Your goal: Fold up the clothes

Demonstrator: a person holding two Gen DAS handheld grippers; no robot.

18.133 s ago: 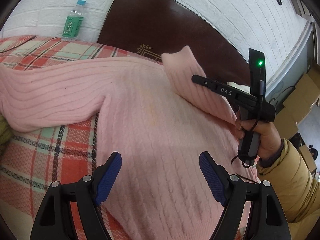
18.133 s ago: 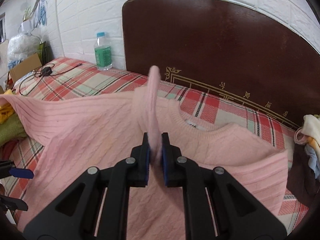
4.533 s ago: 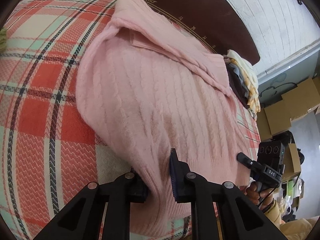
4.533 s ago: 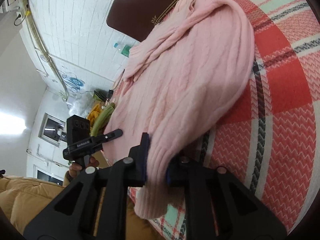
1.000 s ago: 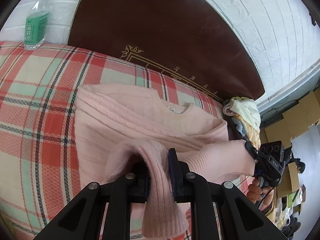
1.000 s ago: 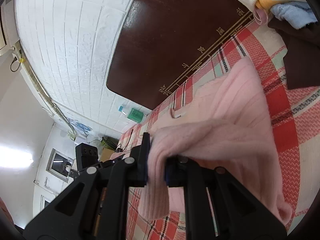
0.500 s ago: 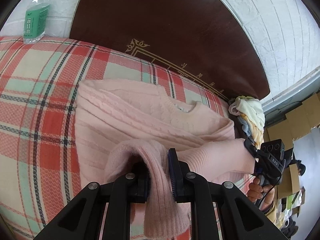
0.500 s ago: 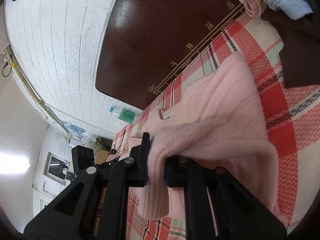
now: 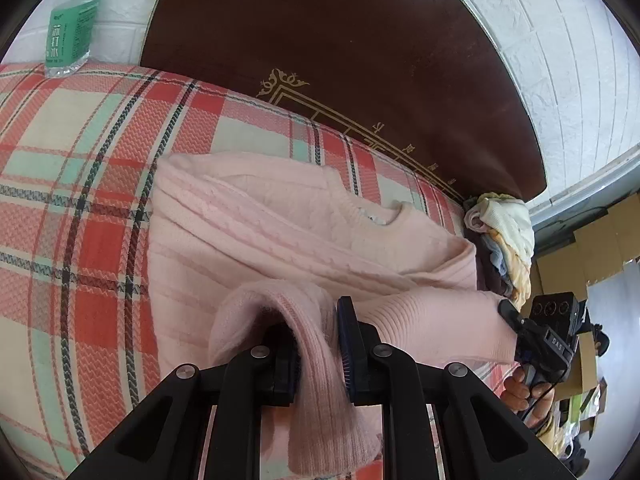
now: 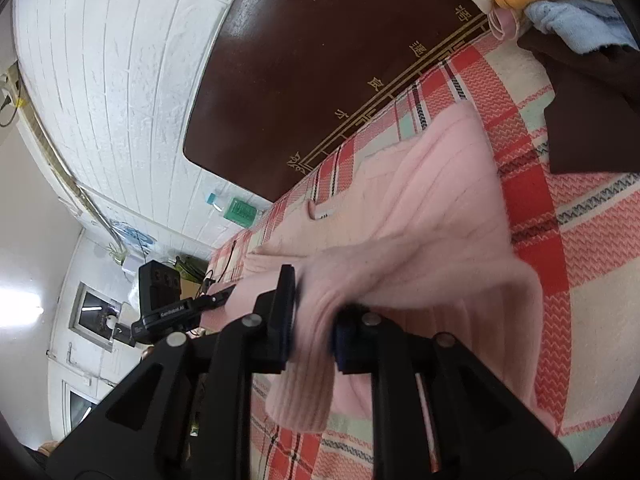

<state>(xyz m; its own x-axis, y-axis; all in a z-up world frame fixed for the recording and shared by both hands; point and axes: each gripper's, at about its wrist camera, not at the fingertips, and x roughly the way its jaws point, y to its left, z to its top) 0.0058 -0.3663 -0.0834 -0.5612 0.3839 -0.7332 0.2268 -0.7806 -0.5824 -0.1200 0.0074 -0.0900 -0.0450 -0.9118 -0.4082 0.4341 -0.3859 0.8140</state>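
Observation:
A pink cable-knit sweater (image 9: 280, 232) lies on the plaid bed, its neck toward the headboard and sleeves folded in. My left gripper (image 9: 320, 344) is shut on the ribbed bottom hem, held above the sweater's body. My right gripper (image 10: 312, 316) is shut on the hem's other corner; the sweater (image 10: 432, 200) spreads beyond it. The right gripper also shows in the left wrist view (image 9: 508, 312) at the right, and the left gripper in the right wrist view (image 10: 224, 294) at the left.
A dark wooden headboard (image 9: 340, 60) stands against the white brick wall. A water bottle (image 9: 72, 32) stands at the far left. A pile of other clothes (image 9: 500, 232) lies at the bed's right end. Cardboard boxes (image 9: 592, 248) stand beyond it.
Both grippers have carried the hem forward over the sweater toward the neck and headboard. The sweater now looks closer and larger. Both keep their grip.

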